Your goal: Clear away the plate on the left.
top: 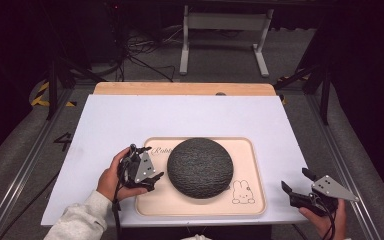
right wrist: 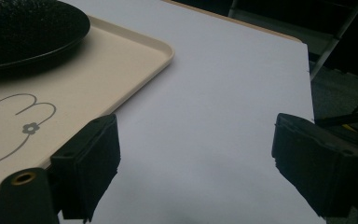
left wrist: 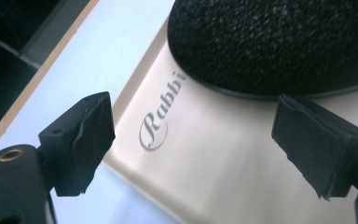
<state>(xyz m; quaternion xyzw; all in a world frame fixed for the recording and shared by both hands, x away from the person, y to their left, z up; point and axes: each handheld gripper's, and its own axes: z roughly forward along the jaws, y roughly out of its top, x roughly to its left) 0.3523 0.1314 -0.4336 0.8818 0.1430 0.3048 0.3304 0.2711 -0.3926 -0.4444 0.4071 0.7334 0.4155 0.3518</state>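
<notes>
Beige tray with rabbit drawing between the two claws; dark textured dome upon it, just beside the left claw; white tabletop beneath.

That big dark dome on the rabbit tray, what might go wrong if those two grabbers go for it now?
The dark dome looks wider than the open left gripper, so a pinch might slip off its rounded, textured top. The tray lies loose on the white sheet; a one-sided push could slide it. The right gripper, open, sits off the tray, too far away to steady anything.
</notes>
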